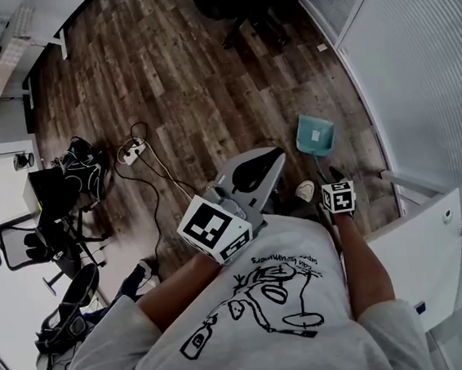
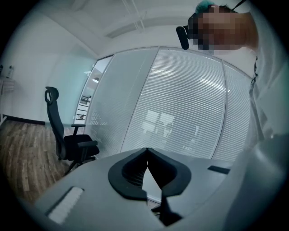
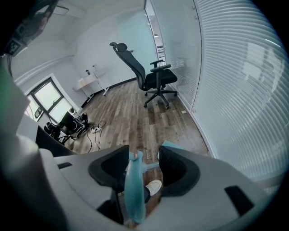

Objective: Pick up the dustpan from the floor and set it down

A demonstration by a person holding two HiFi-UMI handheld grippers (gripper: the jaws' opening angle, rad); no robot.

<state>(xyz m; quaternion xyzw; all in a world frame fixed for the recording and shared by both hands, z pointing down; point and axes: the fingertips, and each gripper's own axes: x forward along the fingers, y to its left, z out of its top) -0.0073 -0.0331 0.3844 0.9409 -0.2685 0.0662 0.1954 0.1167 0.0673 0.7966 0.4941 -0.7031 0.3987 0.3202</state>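
In the head view the teal dustpan point(image 1: 314, 136) lay on the wooden floor point(image 1: 179, 79) right of centre, close to the glass wall with blinds point(image 1: 423, 61). Its handle ran down the frame toward the right gripper point(image 1: 331, 176), whose marker cube sat just below.

In the right gripper view the right gripper point(image 3: 144, 151) had its jaws standing wide apart. The dustpan handle point(image 3: 133, 189) rose between them, close against the jaw at picture left and clear of the other, so nothing was clamped. A corner of the pan showed above the jaw at picture right, and a white shoe point(image 3: 153, 186) lay on the floor below.

The left gripper point(image 1: 271, 158) sat mid-frame in the head view, above the person's grey printed T-shirt point(image 1: 261, 316). In its own view the left gripper point(image 2: 147, 151) had its jaws closed tip to tip with nothing between them, facing the blinds.

A black office chair point(image 3: 151, 74) stood near the glass, upper centre of the right gripper view. A power strip point(image 1: 132, 153) with cables lay left of centre in the head view.
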